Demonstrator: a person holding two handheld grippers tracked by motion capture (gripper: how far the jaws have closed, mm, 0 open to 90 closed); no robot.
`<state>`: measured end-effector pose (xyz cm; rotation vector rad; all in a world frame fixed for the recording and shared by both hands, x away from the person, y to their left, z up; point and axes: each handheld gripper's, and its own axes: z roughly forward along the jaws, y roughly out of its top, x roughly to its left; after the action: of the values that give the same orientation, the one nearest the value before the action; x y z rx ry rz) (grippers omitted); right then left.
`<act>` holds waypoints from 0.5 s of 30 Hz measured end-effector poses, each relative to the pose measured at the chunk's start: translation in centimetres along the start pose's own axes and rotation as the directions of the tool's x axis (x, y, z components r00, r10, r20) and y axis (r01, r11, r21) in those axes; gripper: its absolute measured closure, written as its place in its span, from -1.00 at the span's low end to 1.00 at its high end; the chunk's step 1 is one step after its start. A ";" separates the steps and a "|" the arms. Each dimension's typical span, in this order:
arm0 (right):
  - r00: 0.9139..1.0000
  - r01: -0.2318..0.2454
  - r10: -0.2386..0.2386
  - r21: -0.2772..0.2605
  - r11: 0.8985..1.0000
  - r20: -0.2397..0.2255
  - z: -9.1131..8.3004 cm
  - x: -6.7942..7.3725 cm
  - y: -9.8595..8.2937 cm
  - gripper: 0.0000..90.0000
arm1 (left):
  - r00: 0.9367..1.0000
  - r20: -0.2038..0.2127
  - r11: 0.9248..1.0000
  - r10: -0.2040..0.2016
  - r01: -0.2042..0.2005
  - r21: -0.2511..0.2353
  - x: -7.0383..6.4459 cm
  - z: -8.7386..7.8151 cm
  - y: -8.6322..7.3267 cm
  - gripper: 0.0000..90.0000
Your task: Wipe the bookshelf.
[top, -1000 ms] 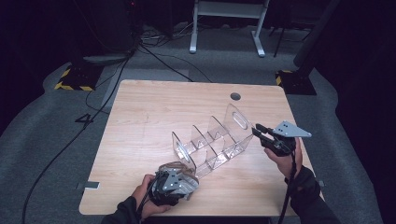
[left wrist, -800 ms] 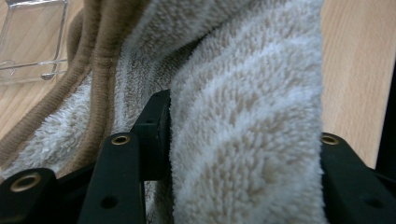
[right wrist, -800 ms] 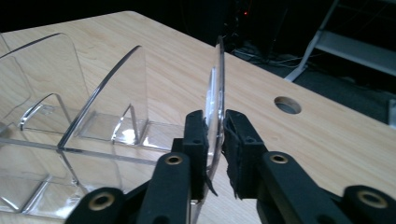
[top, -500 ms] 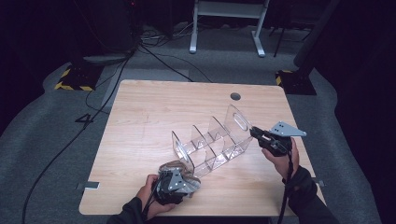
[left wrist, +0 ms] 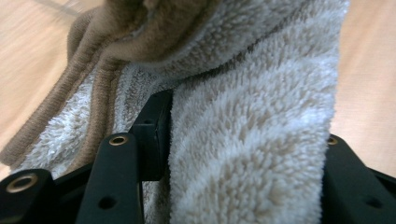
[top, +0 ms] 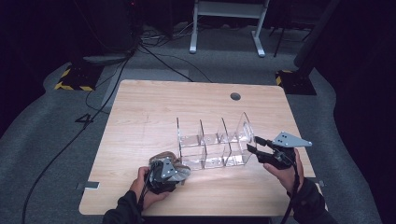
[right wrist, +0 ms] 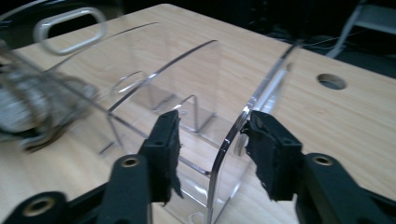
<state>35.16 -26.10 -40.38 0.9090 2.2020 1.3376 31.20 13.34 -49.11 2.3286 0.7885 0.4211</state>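
Straddling clear organizer (right wrist: 187, 107) end wall, right gripper (right wrist: 212, 140), left gripper (left wrist: 243, 140) clamping towel (left wrist: 243, 93)

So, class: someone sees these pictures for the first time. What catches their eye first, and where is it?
First, the clear acrylic organizer with upright dividers, standing mid-table on the pale wooden table. Next, the right tool at its right end, its open jaws straddling the end panel. Then the fluffy beige striped towel, clamped in the left tool near the table's front edge.
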 end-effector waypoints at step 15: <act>0.975 0.157 -0.150 0.031 0.987 -0.162 1.0 1.2 -0.9 -0.06 | 0.999 -0.039 1.000 -0.020 0.020 -0.004 2.7 -0.6 -0.3 0.36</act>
<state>34.64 -24.93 -41.68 0.6514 2.3763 1.3343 32.89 15.47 -48.61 2.3137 0.8283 0.4606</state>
